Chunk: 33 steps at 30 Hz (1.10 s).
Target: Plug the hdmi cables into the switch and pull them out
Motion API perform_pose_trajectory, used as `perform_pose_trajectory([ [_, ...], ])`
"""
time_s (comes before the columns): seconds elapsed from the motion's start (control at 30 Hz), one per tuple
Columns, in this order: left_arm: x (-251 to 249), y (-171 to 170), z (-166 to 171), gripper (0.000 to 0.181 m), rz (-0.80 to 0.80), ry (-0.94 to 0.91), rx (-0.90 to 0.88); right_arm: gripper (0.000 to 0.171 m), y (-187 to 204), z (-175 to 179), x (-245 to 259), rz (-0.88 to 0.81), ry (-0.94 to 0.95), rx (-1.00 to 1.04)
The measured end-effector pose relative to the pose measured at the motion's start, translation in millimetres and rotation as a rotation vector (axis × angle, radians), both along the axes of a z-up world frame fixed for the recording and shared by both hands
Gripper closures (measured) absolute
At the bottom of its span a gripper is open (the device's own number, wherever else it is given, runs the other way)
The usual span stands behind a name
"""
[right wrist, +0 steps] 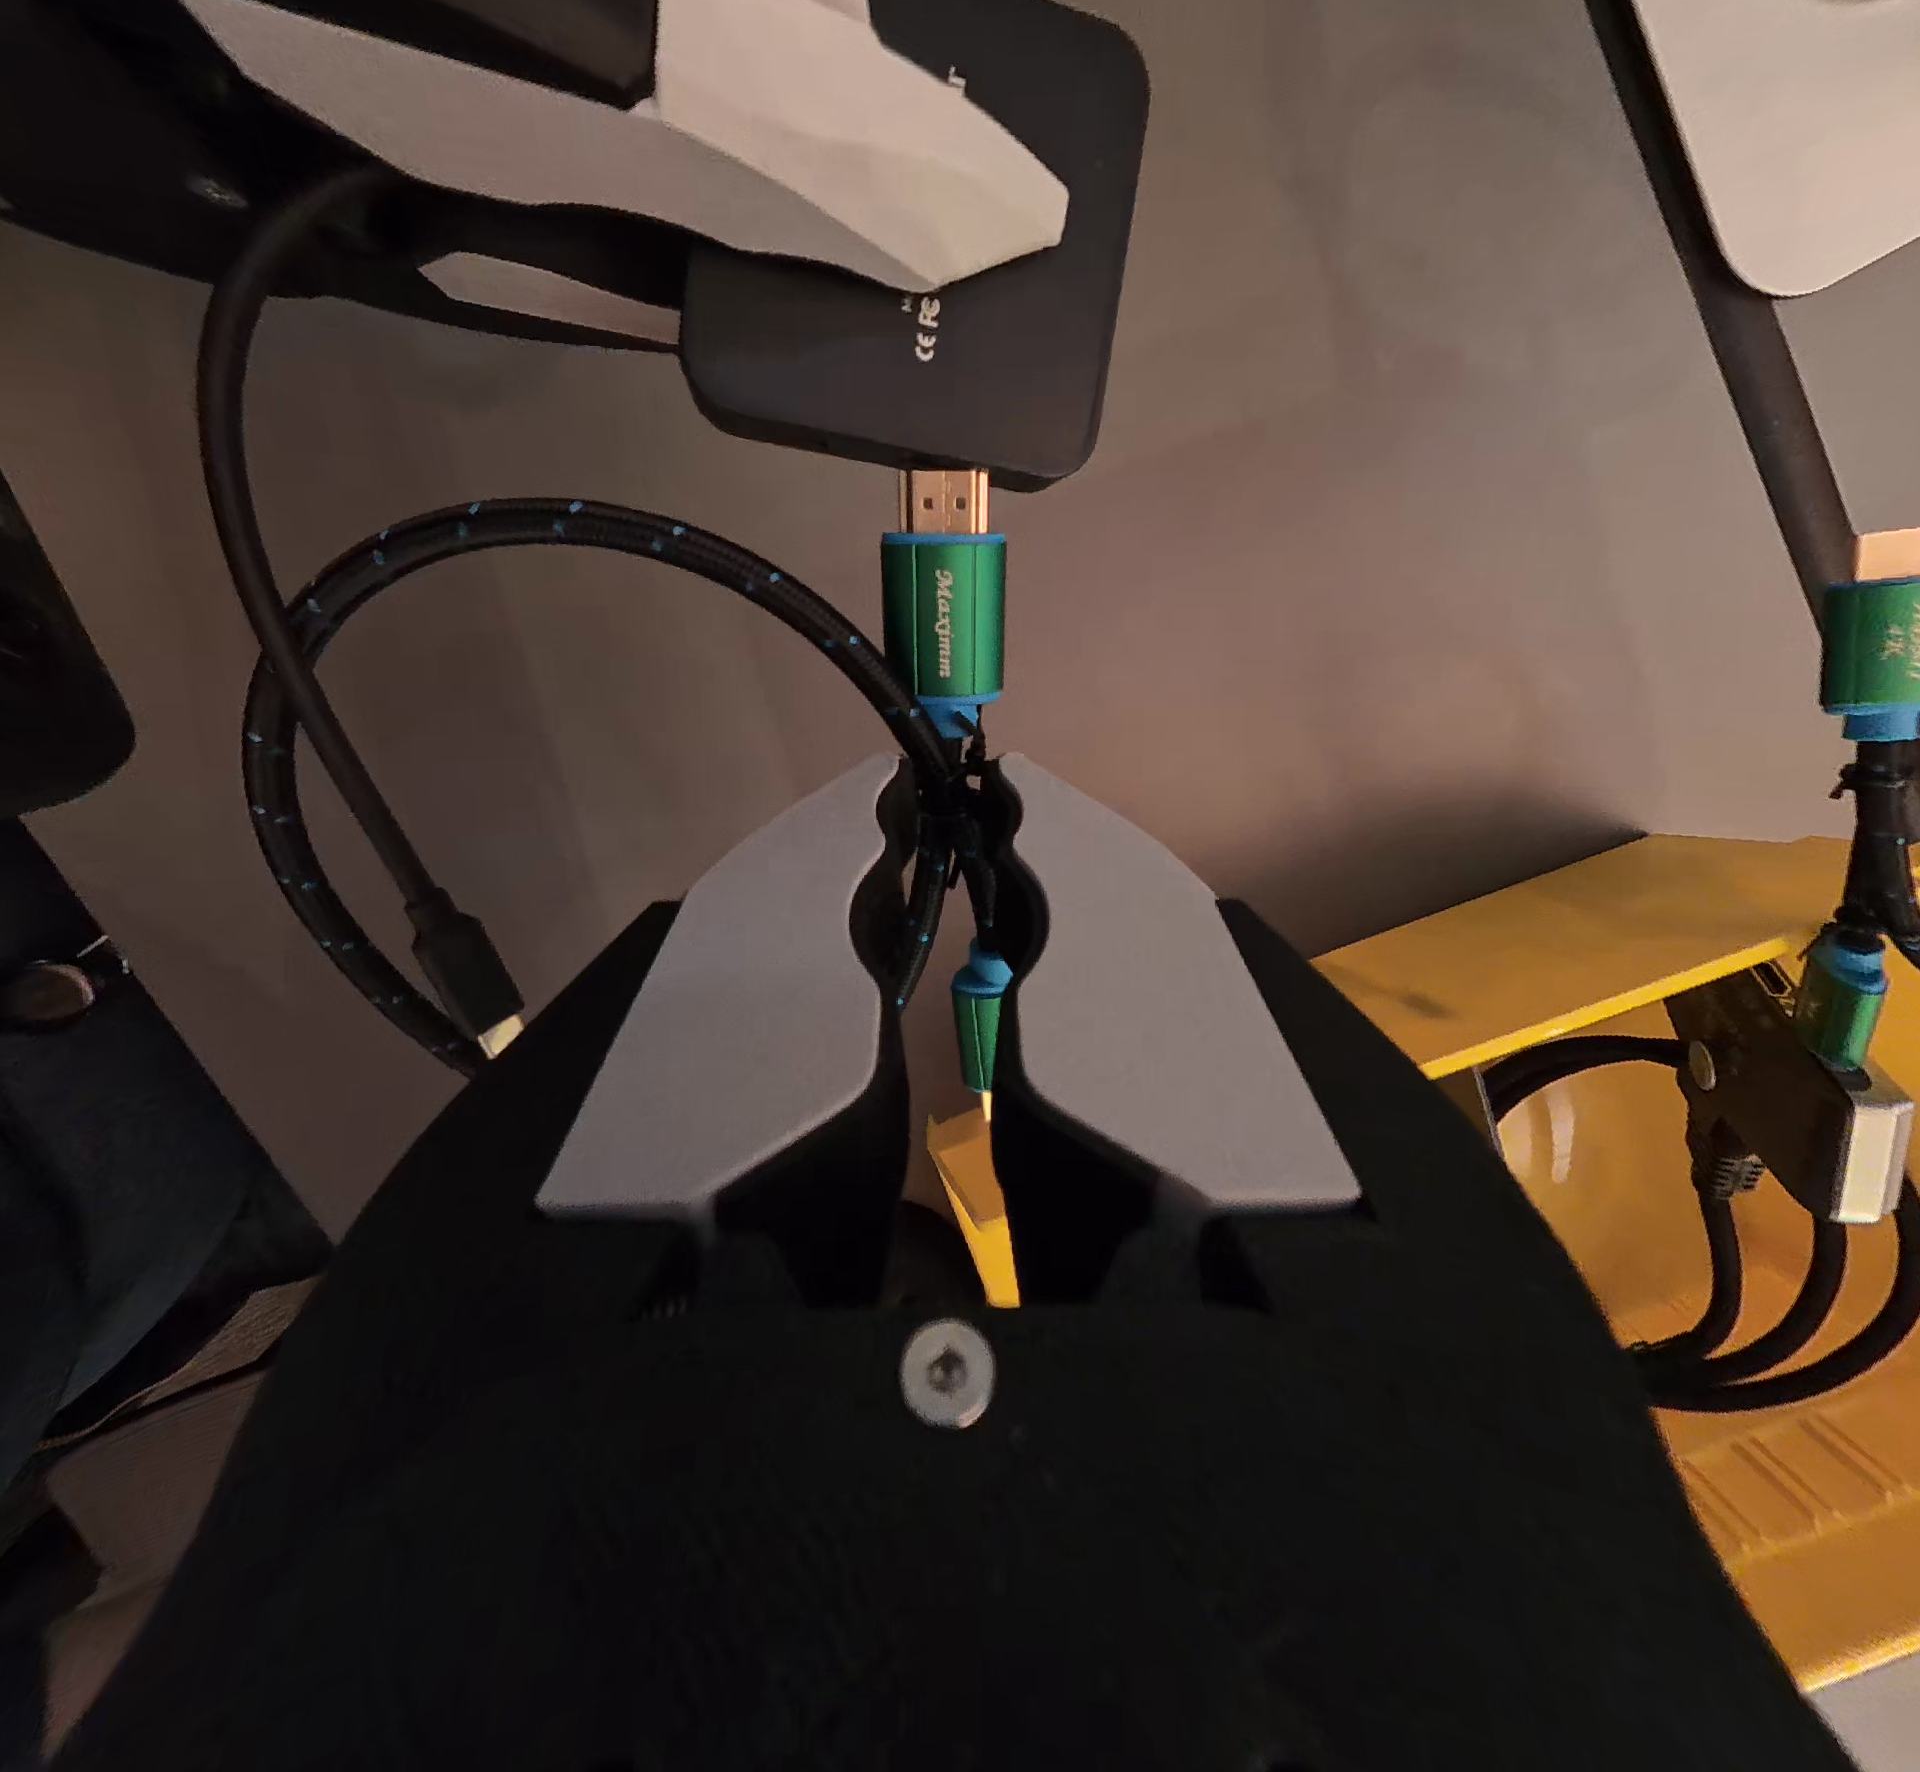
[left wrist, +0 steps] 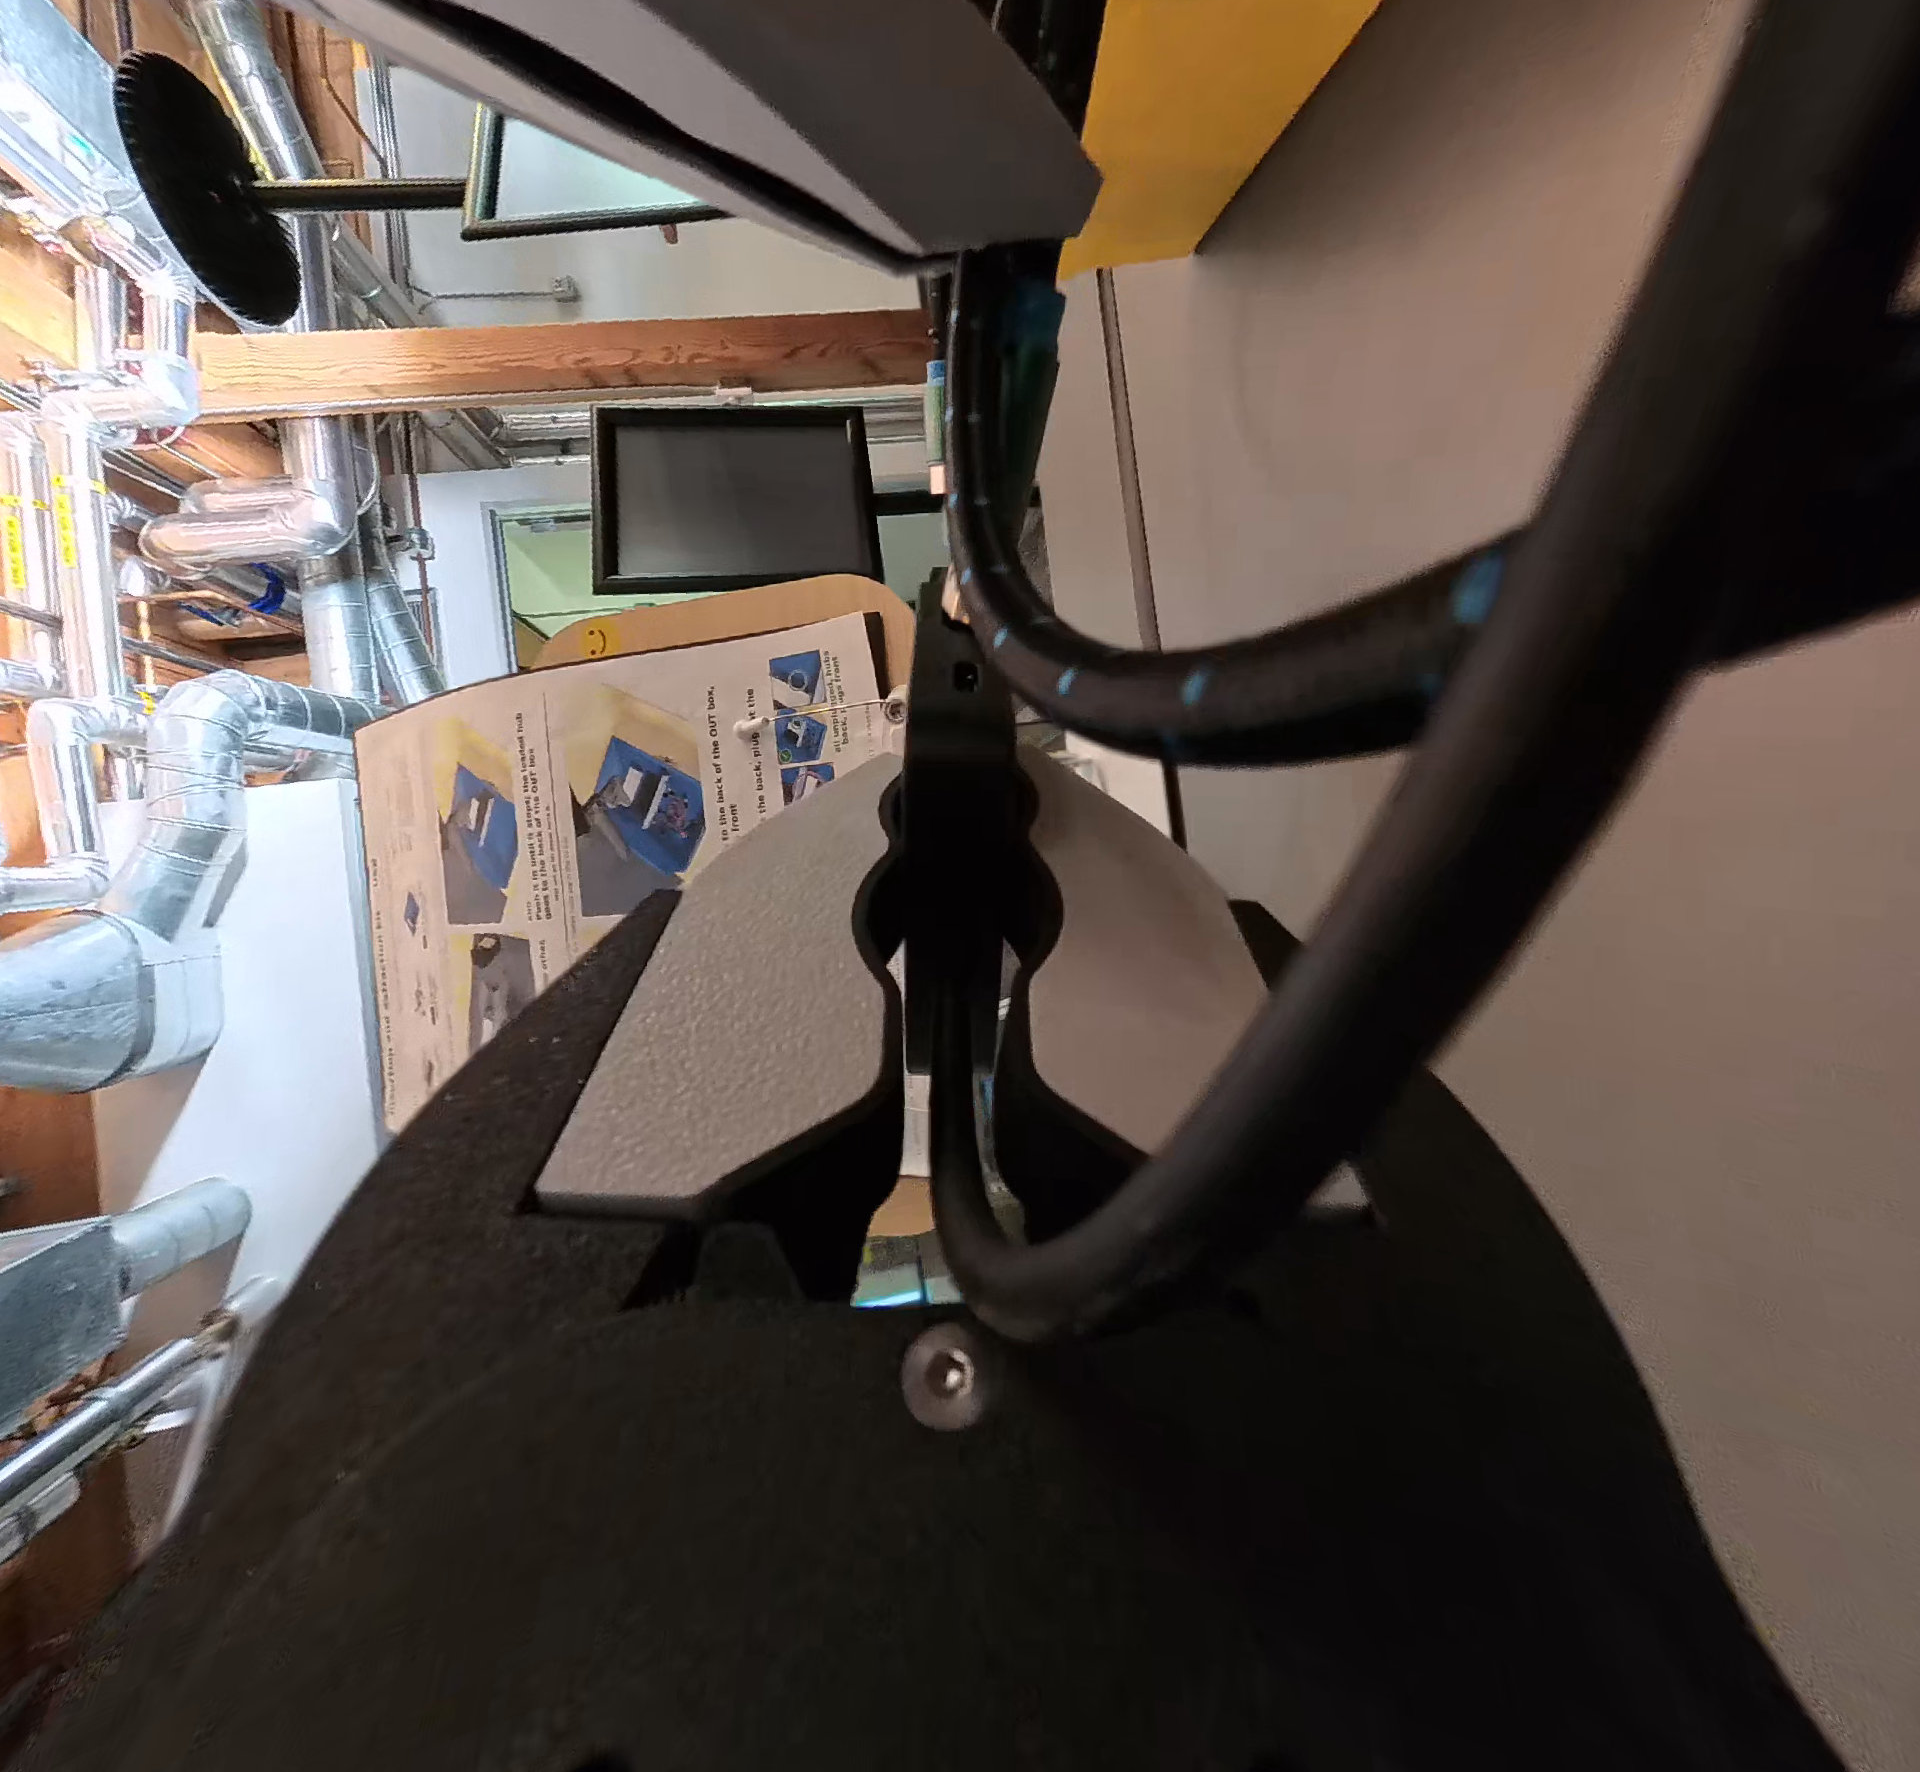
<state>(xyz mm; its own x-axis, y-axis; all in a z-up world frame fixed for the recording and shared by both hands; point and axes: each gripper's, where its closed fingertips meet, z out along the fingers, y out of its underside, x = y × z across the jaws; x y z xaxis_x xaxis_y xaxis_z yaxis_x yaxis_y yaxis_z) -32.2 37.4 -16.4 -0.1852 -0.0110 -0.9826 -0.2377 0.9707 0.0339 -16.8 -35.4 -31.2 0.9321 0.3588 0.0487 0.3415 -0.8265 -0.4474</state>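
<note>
In the right wrist view my right gripper (right wrist: pixel 954 787) is shut on a black braided HDMI cable (right wrist: pixel 582 527) just below its green plug (right wrist: pixel 943 621). The plug's gold connector (right wrist: pixel 943 501) points up, its tip at the edge of the black switch (right wrist: pixel 966 372), with most of the gold showing. My left gripper (right wrist: pixel 997 236) holds the switch from the upper left. In the left wrist view my left gripper (left wrist: pixel 956 787) is shut on the switch (left wrist: pixel 956 704), seen edge-on. The cable (left wrist: pixel 1143 683) loops to its right. The right gripper (left wrist: pixel 997 247) shows above.
A thin black cable (right wrist: pixel 239 475) with a small plug (right wrist: pixel 499 1031) hangs from the switch. The HDMI cable's other green plug (right wrist: pixel 977 1016) dangles between my right fingers. A yellow bin (right wrist: pixel 1558 943) at right holds a hub with cables (right wrist: pixel 1766 1099). Another green plug (right wrist: pixel 1870 652) stands beside it. My hands' fingertips stand some 8 cm from each other.
</note>
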Motion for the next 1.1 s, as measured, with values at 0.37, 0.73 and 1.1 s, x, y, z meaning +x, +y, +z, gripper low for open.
perform_pose_trajectory([
  [0.37, 5, -1, 0, 0.167, 0.014, -0.046, 0.109, 0.160, 2, -6, 2, 0.014, 0.136, -0.026],
  [0.73, 6, 9, 11, 0.170, 0.064, -0.116, -0.046, 0.160, 14, 14, 6, 0.012, 0.100, 0.110],
  [1.1, -4, 26, 43, 0.170, 0.113, -0.237, -0.210, 0.160, 35, 56, -1, 0.036, 0.093, 0.387],
])
